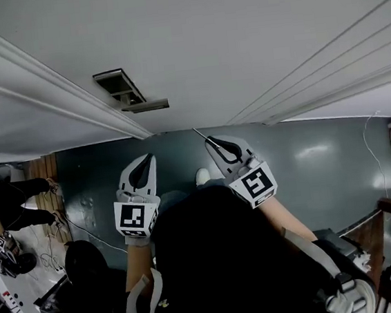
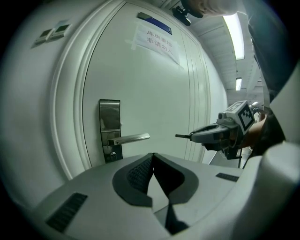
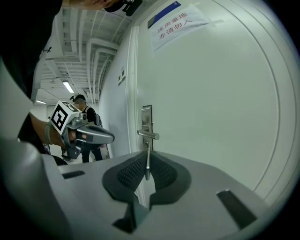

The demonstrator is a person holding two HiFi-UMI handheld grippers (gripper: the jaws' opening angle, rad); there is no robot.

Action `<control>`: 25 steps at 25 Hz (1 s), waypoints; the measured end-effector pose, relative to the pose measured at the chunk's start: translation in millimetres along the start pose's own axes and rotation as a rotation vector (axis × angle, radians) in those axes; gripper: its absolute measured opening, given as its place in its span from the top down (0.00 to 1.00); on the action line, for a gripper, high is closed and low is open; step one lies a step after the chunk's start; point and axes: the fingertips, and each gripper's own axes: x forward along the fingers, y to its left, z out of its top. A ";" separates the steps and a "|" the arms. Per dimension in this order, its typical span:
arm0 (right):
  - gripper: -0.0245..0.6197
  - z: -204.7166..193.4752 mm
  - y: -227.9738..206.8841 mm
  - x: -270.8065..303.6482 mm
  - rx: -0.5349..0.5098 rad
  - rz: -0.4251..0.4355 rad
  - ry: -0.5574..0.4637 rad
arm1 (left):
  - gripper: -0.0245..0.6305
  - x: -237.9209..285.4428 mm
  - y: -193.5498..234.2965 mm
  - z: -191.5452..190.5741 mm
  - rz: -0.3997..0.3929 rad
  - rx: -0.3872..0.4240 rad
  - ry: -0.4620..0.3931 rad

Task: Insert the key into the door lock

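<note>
I see the key (image 3: 148,151): thin, silver, pinched upright between the right hand-held gripper (image 3: 146,169) pads, blade pointing at the door. Door lock (image 2: 109,130): steel plate on the white door, lever (image 2: 131,138) horizontal, keyhole (image 2: 112,153) just below. Key tip not touching it, right of the lever end.

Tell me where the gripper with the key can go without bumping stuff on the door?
Free: the plain door between the lever handle and the right gripper holding the key, and the wide stretch below the paper sign. Crowded: the keyhole, tucked right under the lever on the lock plate.
</note>
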 end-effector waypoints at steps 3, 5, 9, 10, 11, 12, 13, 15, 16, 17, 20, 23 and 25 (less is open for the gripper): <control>0.91 -2.2 -3.0 16.7 -0.008 0.051 0.010 | 0.95 9.2 8.4 1.9 0.033 -0.018 0.000; 0.91 -2.8 -2.8 28.3 -0.003 0.080 0.014 | 0.95 12.9 15.1 2.9 0.049 -0.031 -0.001; 0.91 -2.0 2.3 49.6 -0.004 0.121 0.042 | 0.95 16.6 31.2 3.6 0.067 -0.046 0.001; 0.91 -1.6 4.0 54.5 -0.004 0.126 0.048 | 0.95 16.8 35.1 2.7 0.067 -0.049 0.005; 0.91 -1.5 5.7 59.6 -0.001 0.129 0.051 | 0.95 16.9 39.1 1.0 0.063 -0.051 0.010; 0.91 -1.7 7.4 65.2 0.003 0.130 0.053 | 0.95 17.1 43.5 -0.9 0.057 -0.050 0.015; 0.91 -1.7 9.2 71.1 0.008 0.130 0.056 | 0.95 17.2 48.4 -2.3 0.050 -0.047 0.020; 0.91 -1.3 13.0 82.9 0.018 0.123 0.069 | 0.95 16.8 60.1 -3.6 0.034 -0.044 0.027; 0.91 -1.8 14.9 88.6 0.024 0.117 0.077 | 0.95 16.0 66.5 -4.1 0.025 -0.044 0.028; 0.91 -3.3 17.0 94.3 0.030 0.111 0.085 | 0.95 15.0 73.1 -4.7 0.016 -0.043 0.029; 0.91 -11.2 24.4 111.0 0.062 0.089 0.105 | 0.95 12.1 92.9 -9.3 -0.012 -0.034 0.036; 0.91 -16.0 33.1 124.9 0.099 0.067 0.117 | 0.95 8.2 109.2 -13.8 -0.041 -0.030 0.045; 0.91 -19.0 37.3 133.7 0.124 0.048 0.124 | 0.95 6.4 118.7 -15.7 -0.060 -0.025 0.046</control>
